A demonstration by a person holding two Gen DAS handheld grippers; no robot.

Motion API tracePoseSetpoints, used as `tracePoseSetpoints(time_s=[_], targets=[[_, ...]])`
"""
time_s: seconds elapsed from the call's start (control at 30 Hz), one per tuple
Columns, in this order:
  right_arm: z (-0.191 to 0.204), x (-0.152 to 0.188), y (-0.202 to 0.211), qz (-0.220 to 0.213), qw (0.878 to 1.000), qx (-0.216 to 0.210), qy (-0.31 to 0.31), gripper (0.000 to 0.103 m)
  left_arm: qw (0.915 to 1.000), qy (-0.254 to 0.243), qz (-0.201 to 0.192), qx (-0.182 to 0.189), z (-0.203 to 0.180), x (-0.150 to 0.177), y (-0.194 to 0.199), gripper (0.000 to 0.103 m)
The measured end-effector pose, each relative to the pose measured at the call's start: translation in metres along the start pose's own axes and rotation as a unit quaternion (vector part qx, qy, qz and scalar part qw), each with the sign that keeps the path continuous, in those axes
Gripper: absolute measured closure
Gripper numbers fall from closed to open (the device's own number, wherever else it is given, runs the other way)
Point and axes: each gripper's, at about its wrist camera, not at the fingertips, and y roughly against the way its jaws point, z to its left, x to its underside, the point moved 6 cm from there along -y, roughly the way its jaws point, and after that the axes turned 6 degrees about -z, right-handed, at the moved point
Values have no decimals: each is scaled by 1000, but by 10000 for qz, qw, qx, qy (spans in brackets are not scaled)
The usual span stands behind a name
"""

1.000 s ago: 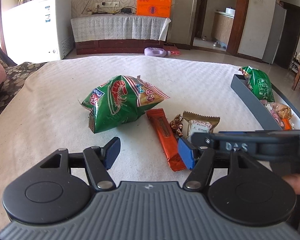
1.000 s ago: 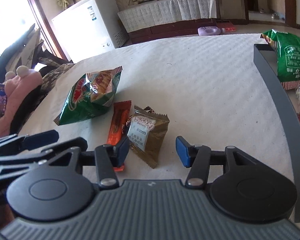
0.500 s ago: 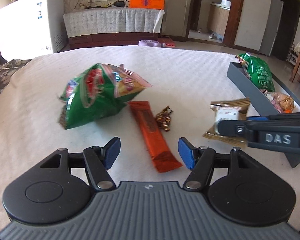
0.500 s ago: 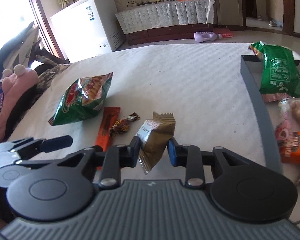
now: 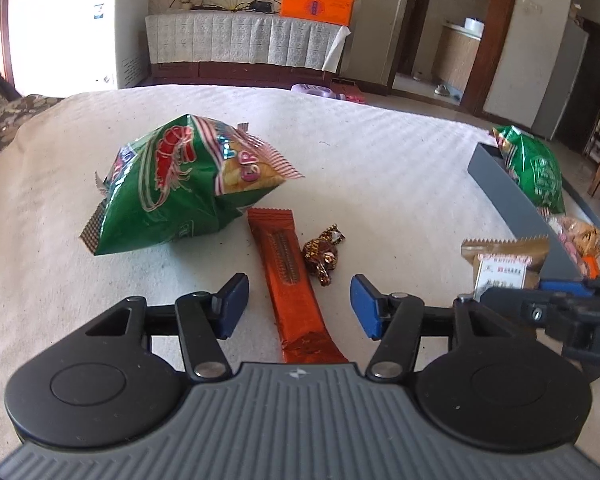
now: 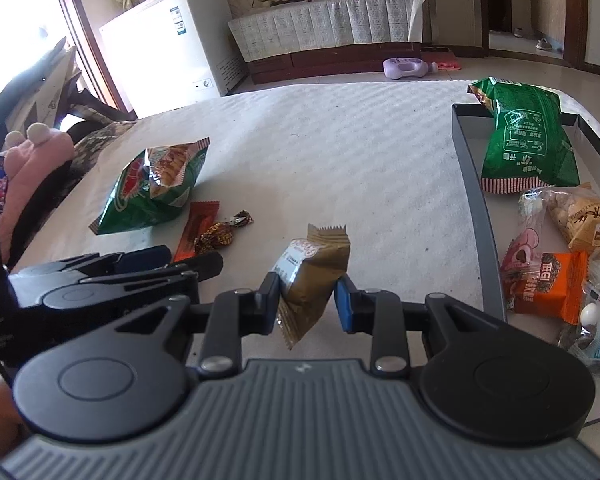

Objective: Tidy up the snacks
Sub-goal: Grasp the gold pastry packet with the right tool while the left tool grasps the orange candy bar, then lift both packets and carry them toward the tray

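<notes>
You are holding the brown packet (image 6: 314, 270) in your right gripper (image 6: 306, 304), its pads pinching the packet's sides; those jaws have just been closing, with the packet between them. The packet is hanging tilted, clear of the white cloth (image 6: 340, 152), near the grey tray (image 6: 480, 216) but still outside its wall. In the tray a green bag (image 6: 526, 140) is lying at the far end, with several smaller snacks (pink, orange and tan wrappers) crowded nearer you.

Your left gripper (image 5: 296, 306) is standing about half open, gripping nothing, its jaws having just been closing a little. The orange bar (image 5: 290, 276) is lying on the cloth between the blue pads (image 5: 366, 306), which are not pressing it. A foil candy (image 5: 322, 254) is sitting just beside the bar's right edge. The shrimp chips bag (image 5: 180, 188) is resting at the bar's far end, to the left; whether they are touching, I cannot tell.
</notes>
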Motion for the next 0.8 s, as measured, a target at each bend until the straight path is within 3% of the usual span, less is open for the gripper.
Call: tracePoseSetpoints(time_s=[0.07, 0.13, 0.27, 0.8], targets=[[2, 0, -1, 1, 10000, -13, 11, 70, 9999, -126, -43, -82, 1, 1, -1, 50], [2, 0, -2, -2, 10000, 8, 12, 70, 9997, -218, -52, -100, 2, 2, -2, 75], [1, 0, 0, -35, 10000, 20, -10, 71, 10000, -35, -9, 93, 7, 1, 1, 79], [13, -7, 16, -297, 9992, -256, 83, 70, 9971, -506, -561, 77, -3, -22, 51, 79]])
